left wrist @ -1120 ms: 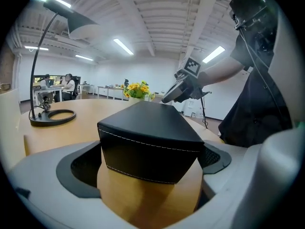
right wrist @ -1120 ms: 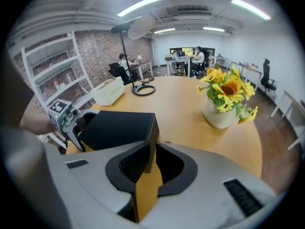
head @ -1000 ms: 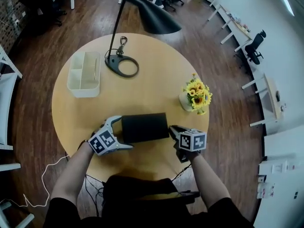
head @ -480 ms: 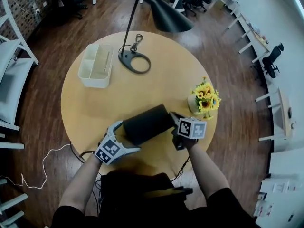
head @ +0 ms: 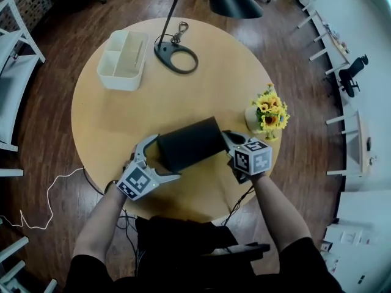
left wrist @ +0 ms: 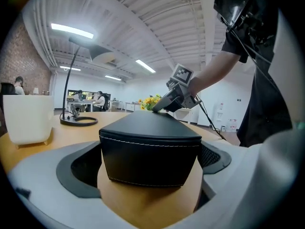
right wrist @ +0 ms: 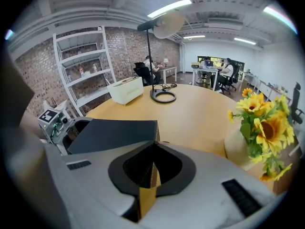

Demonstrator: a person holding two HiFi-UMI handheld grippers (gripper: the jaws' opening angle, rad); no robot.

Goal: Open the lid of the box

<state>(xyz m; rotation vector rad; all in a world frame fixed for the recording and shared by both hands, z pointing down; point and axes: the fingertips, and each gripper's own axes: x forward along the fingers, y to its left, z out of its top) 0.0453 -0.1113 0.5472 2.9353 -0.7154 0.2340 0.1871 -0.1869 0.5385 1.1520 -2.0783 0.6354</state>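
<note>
My left gripper [head: 166, 157] stands released, its jaws spread wide around one end of the black box [head: 189, 142]. The box, lid down, lies slantwise on the round wooden table [head: 122, 124], stretched between my two grippers. My right gripper [head: 226, 136] is clenched, tips together at the box's opposite corner, with nothing seen held between them. Just beyond the right gripper stands a vase of sunflowers [head: 269, 112]. Well beyond the left gripper sit a white tray [head: 124, 60] and a black lamp base [head: 176, 57].

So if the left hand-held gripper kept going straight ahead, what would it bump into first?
The black box: its near end sits between the open jaws of the left hand-held gripper, so contact would probably come at once.
</note>
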